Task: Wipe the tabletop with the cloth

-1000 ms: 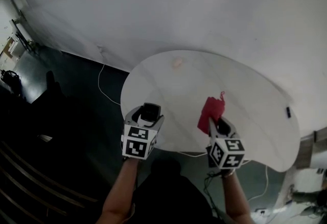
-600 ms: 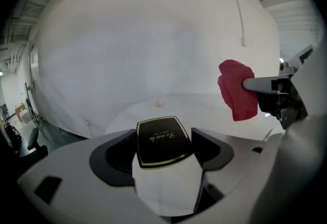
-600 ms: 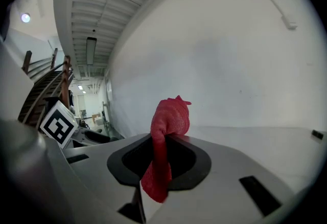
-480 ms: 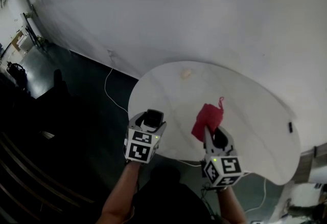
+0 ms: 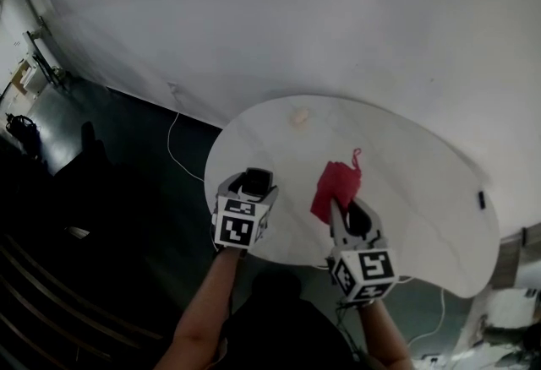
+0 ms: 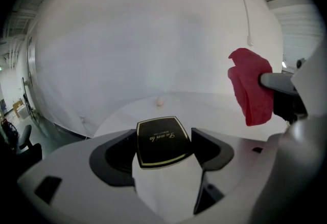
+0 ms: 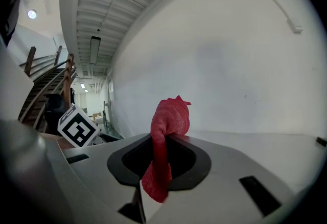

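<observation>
pinching cloth (image 5: 336,187) in right tongs (image 5: 339,206) over tabletop (image 5: 414,182), left tongs (image 5: 254,180) at edge clamping packet (image 6: 162,142)

Both forearms (image 5: 205,296) reach forward side by side, the tongs well apart. The left tongs (image 5: 252,184) are clamped on a white block with a black top (image 6: 162,142). The right tongs (image 5: 339,213) pinch a red cloth (image 5: 335,186).

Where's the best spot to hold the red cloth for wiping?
Probably by one bunched end, coming from the person's side, as the right gripper now does: its jaws are shut on a gathered fold of the red cloth, so the loose rest hangs out ahead, free to meet the tabletop. The left gripper holds a white packet.
</observation>
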{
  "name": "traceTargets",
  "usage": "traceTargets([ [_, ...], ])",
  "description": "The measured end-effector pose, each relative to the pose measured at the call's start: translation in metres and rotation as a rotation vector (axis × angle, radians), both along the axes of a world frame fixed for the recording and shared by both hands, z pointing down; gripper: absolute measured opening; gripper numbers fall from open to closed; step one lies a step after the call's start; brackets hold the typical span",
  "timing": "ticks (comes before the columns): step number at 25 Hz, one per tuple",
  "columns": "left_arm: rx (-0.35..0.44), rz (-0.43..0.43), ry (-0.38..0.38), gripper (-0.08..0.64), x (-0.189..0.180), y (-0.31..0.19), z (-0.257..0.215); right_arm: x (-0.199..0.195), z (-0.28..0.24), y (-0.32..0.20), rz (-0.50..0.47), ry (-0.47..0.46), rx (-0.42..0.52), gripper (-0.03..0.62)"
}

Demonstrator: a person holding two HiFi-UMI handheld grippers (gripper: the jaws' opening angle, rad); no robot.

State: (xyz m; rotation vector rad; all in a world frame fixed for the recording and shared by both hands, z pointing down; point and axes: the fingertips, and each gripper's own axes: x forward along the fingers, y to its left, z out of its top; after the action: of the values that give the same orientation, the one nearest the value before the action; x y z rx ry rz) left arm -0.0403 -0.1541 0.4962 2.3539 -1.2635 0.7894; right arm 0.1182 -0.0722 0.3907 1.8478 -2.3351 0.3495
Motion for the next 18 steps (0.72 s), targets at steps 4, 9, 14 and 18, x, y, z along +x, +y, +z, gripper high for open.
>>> traceTargets([
  [4,-0.024,0.015,-0.04,0.327,0.014,-0.029,0.014,0.001,-0.001,-0.004,-0.003,0.009,-0.001,0.066],
  [9,-0.055,0.023,-0.099,0.327,0.026,-0.052,0.042,0.003,0.002,-0.008,0.005,0.011,0.003,0.066],
  [14,-0.149,0.026,-0.12,0.327,0.031,-0.045,0.072,0.0,-0.001,-0.01,-0.014,0.028,-0.003,0.066],
  [18,-0.177,0.049,-0.122,0.327,0.04,-0.043,0.088,0.003,0.003,-0.012,-0.012,0.02,-0.009,0.066],
])
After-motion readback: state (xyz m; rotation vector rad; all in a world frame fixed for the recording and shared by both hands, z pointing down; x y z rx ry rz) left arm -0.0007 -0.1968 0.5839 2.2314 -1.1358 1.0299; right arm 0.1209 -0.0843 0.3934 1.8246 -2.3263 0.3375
